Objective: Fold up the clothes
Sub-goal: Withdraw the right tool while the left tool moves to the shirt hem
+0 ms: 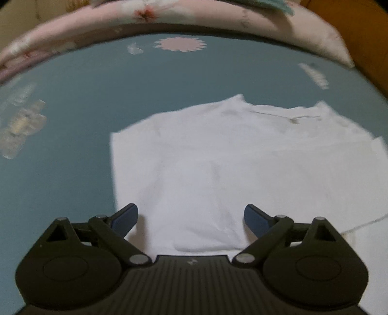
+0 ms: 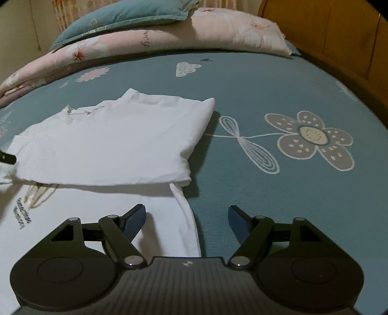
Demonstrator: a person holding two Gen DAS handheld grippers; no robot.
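A white T-shirt point(image 2: 109, 143) lies on the blue bed sheet point(image 2: 266, 206). Its upper part is folded over a flat lower layer point(image 2: 97, 206) that has dark print near the left edge. In the left wrist view the shirt point(image 1: 218, 157) fills the middle, collar at the far side. My left gripper point(image 1: 191, 213) stands open just above the near part of the cloth, with nothing pinched. My right gripper point(image 2: 187, 213) is open too. It straddles the shirt's right edge, the left finger over white cloth and the right finger over bare sheet.
A pink floral quilt point(image 2: 169, 36) and a teal pillow point(image 2: 121, 17) are piled at the far end of the bed. A wooden bed frame point(image 2: 339, 36) rises at the right. Bare sheet with a printed flower point(image 2: 312, 138) lies right of the shirt.
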